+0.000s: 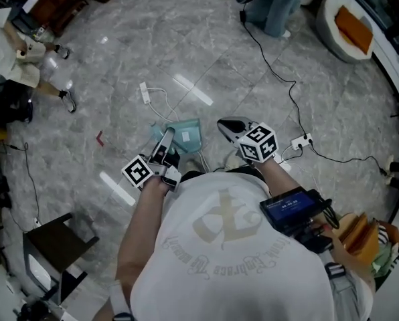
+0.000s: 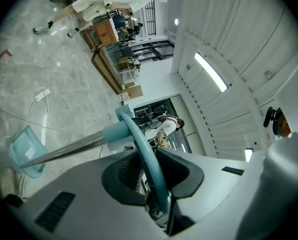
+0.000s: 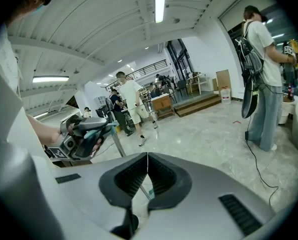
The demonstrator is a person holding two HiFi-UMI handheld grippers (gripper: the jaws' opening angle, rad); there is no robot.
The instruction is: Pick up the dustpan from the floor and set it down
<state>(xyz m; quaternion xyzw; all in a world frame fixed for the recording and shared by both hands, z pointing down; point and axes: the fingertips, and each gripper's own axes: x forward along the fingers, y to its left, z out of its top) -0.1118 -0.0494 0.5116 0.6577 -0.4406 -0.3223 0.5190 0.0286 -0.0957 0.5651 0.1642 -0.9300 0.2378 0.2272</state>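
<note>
- Nearest us, the left gripper [image 2: 151, 160] is clamped on the teal loop handle [image 2: 138, 140] of the dustpan [image 1: 186, 136]; its pads pinch the loop from both sides, with only the handle's thickness between them.
- The right gripper [image 3: 147, 160] holds nothing; its jaws are pressed together, pad against pad; in the head view it sits just right of the left one, apart from the dustpan.
- From the handle a metal shaft [image 2: 64, 151] slants down to the teal pan [image 2: 26, 151], low over the marble floor [image 1: 119, 59] just ahead of the person; whether it touches the floor we cannot tell.
- Beyond the pan a white power strip [image 1: 144, 92] lies on the floor, its cord curling back toward the pan; to the right a black cable [image 1: 291, 102] runs down to a white socket block [image 1: 301, 141].
- Farthest off, a person in jeans [image 1: 280, 5] stands at the head view's top edge.
</note>
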